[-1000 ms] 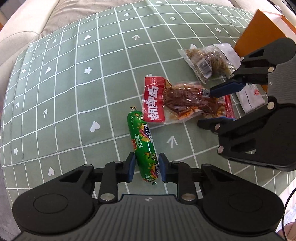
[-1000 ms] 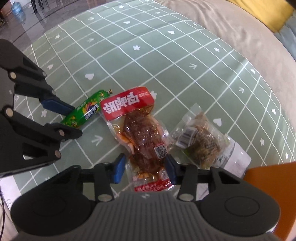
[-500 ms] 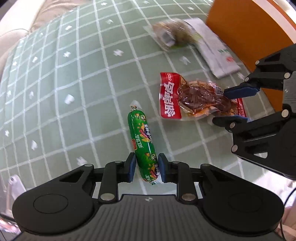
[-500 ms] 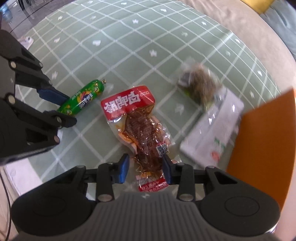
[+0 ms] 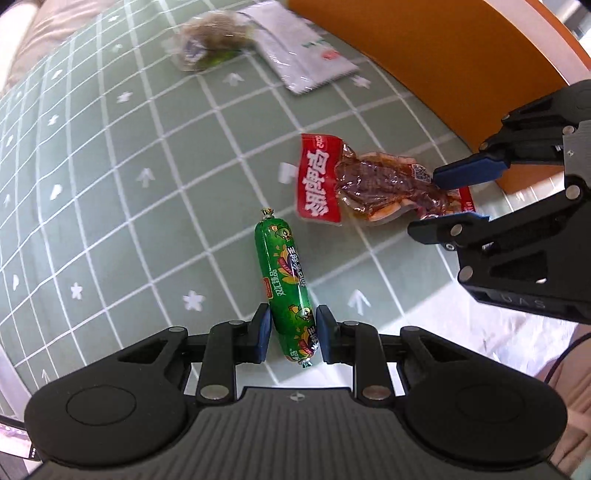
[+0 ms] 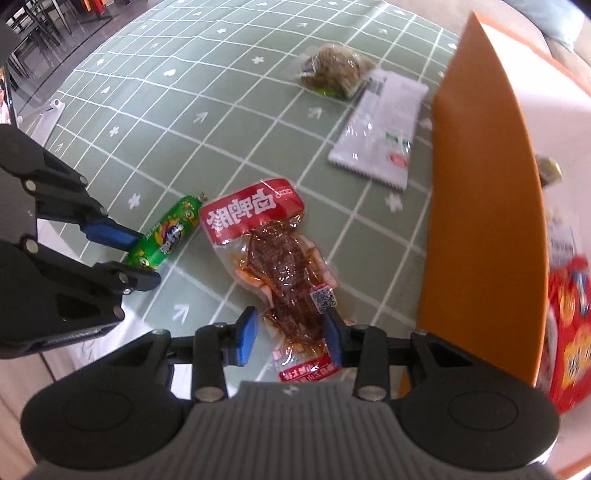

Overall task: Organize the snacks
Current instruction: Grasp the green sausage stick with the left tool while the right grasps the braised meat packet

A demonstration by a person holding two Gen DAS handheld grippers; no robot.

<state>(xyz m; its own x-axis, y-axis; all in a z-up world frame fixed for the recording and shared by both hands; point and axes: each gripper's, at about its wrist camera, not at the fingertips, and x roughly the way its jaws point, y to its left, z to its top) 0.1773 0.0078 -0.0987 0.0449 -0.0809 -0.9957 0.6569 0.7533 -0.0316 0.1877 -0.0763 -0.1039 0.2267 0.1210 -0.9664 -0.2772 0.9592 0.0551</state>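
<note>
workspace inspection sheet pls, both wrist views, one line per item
surface: green checked cloth with white marks
job's things: green sausage and red meat packet both held; brown snack bag and white sachet lying by the orange box, which holds a red packet
clutter: nothing seen
grippers: left tool shut on green sausage; right tool shut on red meat packet
cables: thin dark cable at right edge
surroundings: beige cushion, chairs far off
</note>
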